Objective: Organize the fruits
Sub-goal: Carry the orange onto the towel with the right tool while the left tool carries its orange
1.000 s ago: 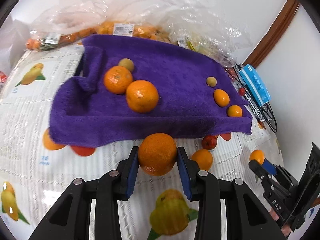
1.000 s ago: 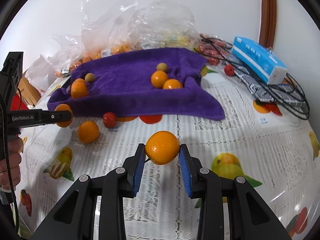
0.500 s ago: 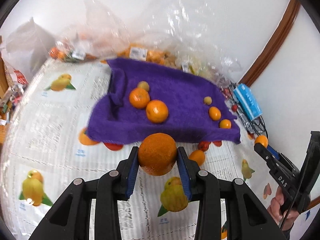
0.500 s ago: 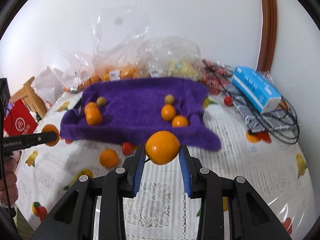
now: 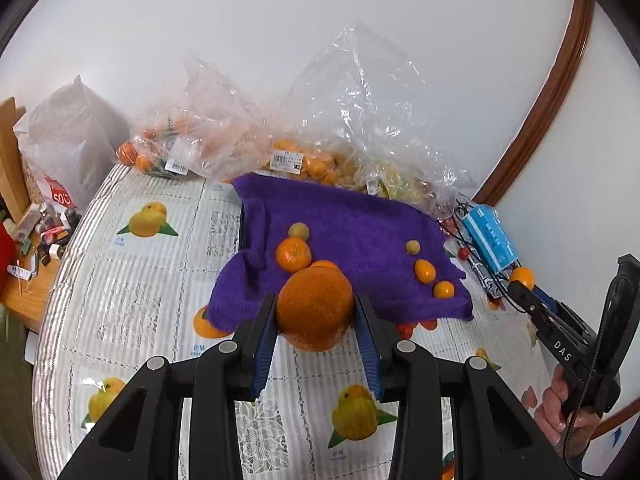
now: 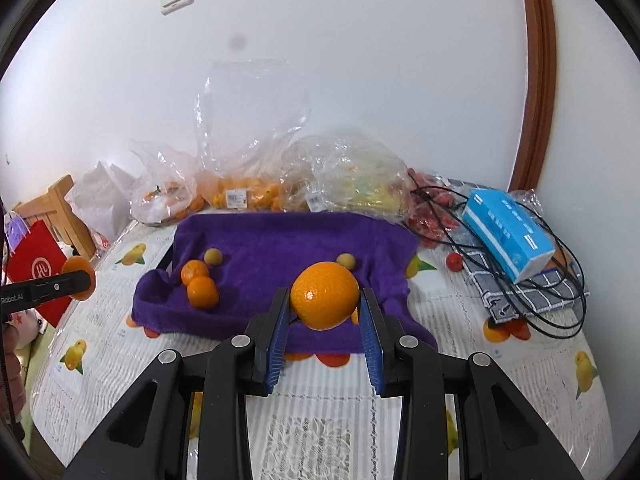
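Left tongs (image 5: 315,316) clamp a large orange (image 5: 315,309) between the blue pads, held in the air above the tabletop (image 5: 132,288), in front of the near edge of the purple towel (image 5: 360,232). Right tongs (image 6: 325,312) clamp a second orange (image 6: 325,295) the same way, also off the surface and in front of the towel.

On the towel, left wrist view: a mandarin (image 5: 293,255) with a small yellowish fruit (image 5: 299,231) just behind it, another orange fruit mostly hidden behind the held orange. Toward the towel's right side: a small yellowish fruit (image 5: 412,247), then two small orange fruits (image 5: 425,271) and (image 5: 443,290) in a loose line.

Small red fruit peeks out at the towel's near edge, partly hidden.

Clear plastic bags (image 5: 304,160) of fruit sit behind the towel against the wall. Blue box (image 6: 508,232) lies on a checked cloth (image 6: 520,292) with black cables, right of the towel. A person's hand (image 5: 560,408) grips the right tool's handle at the left wrist view's right edge. Tabletop cover is white lace with printed fruit.
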The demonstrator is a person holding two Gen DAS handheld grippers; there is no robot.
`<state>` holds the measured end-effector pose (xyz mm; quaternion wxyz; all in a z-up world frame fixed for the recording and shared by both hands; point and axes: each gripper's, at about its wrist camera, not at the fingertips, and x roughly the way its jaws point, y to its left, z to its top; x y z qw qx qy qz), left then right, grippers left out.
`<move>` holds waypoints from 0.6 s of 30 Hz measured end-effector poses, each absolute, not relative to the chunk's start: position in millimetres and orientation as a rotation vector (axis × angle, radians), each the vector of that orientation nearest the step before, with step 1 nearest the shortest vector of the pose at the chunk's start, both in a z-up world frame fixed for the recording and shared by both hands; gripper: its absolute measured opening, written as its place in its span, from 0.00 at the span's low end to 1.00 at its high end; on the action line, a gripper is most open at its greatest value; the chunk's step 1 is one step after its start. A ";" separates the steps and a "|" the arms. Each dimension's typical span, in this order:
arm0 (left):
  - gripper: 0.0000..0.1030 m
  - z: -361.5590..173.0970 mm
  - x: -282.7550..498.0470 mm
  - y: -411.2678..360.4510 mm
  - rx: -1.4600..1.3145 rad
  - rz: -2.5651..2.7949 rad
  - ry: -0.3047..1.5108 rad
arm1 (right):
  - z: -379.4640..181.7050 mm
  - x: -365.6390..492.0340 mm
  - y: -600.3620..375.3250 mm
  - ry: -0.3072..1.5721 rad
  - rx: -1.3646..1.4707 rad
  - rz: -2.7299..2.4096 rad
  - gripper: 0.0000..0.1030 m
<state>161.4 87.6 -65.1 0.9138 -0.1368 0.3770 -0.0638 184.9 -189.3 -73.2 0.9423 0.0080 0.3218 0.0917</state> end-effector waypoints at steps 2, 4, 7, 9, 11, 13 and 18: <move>0.34 -64.7 164.8 87.6 -0.284 -0.133 0.778 | -73.3 188.3 -187.8 0.657 0.020 0.191 0.33; 0.35 -64.9 170.7 88.0 -0.283 -0.134 0.783 | -74.1 191.5 -187.0 0.658 0.020 0.193 0.33; 0.35 -66.2 179.6 88.6 -0.287 -0.140 0.787 | -75.7 199.1 -186.3 0.665 0.020 0.191 0.33; 0.35 -67.6 185.3 88.6 -0.283 -0.138 0.790 | -76.8 204.2 -185.2 0.668 0.019 0.194 0.33; 0.35 -71.0 192.9 89.1 -0.283 -0.136 0.796 | -79.5 211.0 -183.5 0.673 0.015 0.195 0.33; 0.35 -76.9 201.5 89.6 -0.284 -0.131 0.808 | -83.6 218.3 -181.6 0.679 0.014 0.202 0.33; 0.35 -94.4 221.4 92.0 -0.300 -0.125 0.846 | -100.3 238.3 -176.1 0.715 0.011 0.221 0.33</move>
